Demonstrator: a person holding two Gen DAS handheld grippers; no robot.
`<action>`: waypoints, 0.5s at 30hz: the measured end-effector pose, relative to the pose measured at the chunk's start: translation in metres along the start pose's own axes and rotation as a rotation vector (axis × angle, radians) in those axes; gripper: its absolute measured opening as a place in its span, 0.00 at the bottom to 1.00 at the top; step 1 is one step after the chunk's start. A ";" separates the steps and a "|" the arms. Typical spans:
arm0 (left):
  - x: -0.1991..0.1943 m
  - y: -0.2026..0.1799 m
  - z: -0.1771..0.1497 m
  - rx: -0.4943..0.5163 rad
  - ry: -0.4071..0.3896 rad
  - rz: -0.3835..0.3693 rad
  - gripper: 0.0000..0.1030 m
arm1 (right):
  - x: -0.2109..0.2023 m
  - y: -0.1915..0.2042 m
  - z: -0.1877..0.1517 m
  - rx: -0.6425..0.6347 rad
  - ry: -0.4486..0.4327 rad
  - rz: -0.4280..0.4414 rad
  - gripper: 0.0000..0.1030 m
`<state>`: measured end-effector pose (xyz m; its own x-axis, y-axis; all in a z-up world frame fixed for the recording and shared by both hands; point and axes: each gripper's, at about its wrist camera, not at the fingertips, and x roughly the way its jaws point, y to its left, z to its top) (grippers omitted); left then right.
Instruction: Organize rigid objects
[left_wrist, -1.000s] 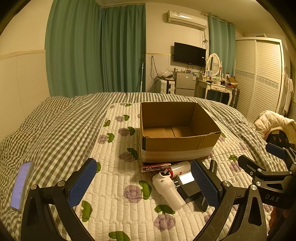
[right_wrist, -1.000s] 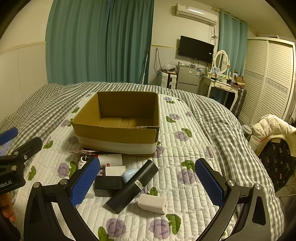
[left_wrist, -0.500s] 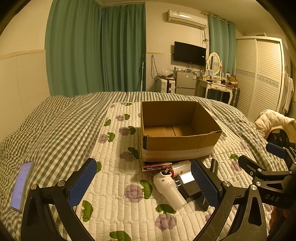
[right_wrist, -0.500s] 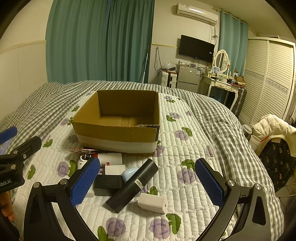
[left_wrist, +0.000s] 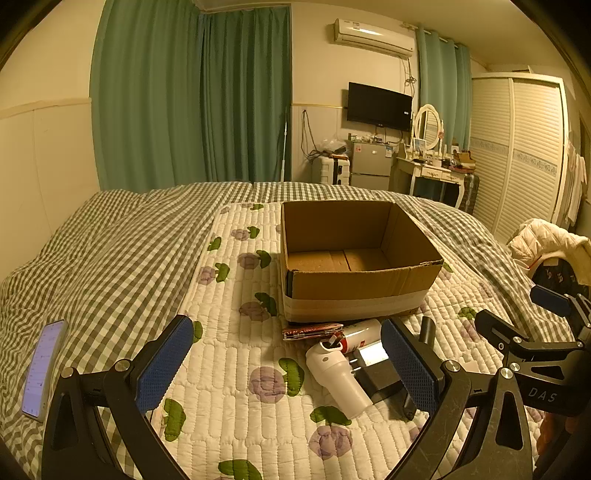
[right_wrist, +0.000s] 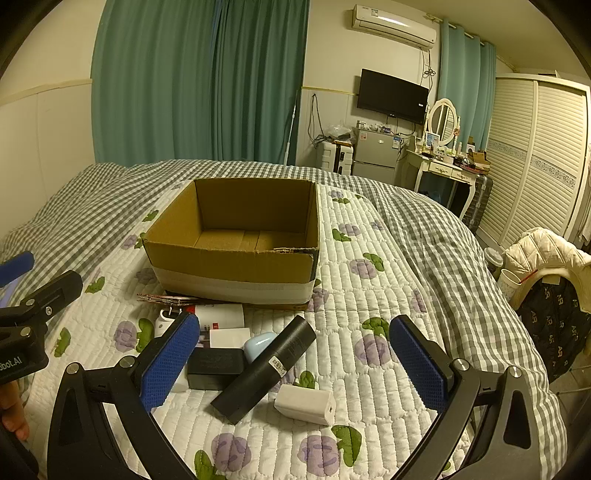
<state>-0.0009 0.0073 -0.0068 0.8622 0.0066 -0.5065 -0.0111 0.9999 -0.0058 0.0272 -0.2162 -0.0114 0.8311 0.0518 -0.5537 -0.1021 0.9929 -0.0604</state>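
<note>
On the quilted bed cover, just in front of the open cardboard box, lies the small heap of hard things to be sorted: a black tube lying slantwise, a white charger block just beside its lower end, a black box touching the tube's left side, a pale blue case tucked between them, a white card box, a red and white can, and a white bottle lying on its side. A flat reddish packet sits against the foot of the cardboard box, perhaps partly under it. The box itself looks empty, its floor bare.

The right tongs hang above the heap with their blue pads spread wide, holding nothing; the tube and charger lie between and below them. The left tongs are likewise spread wide and empty, over the bare cover just left of the bottle.

By my judgement no piece has yet gone in, so the work is at its opening: choosing and approaching the first item. The next move calls for lowering one pair over a single thing, the tube or the charger being nearest the right pair, turning the wrist so the pads meet its narrow sides, and closing without nudging the neighbours. The soft bedding may give under pressure, so a gentle descent seems wise.

A phone lies apart on the checked blanket at the left.
</note>
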 end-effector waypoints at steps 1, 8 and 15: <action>0.000 0.000 0.000 0.000 0.000 -0.001 1.00 | 0.000 0.000 0.000 -0.001 0.000 0.000 1.00; 0.000 -0.001 0.002 -0.001 0.006 -0.005 1.00 | 0.000 0.000 0.000 -0.002 -0.001 -0.001 1.00; 0.020 -0.007 0.006 0.028 0.069 0.019 1.00 | 0.015 -0.009 0.010 -0.006 0.061 -0.007 1.00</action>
<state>0.0192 0.0002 -0.0112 0.8252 0.0259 -0.5643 -0.0121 0.9995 0.0282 0.0458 -0.2228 -0.0109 0.7967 0.0378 -0.6032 -0.0994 0.9926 -0.0690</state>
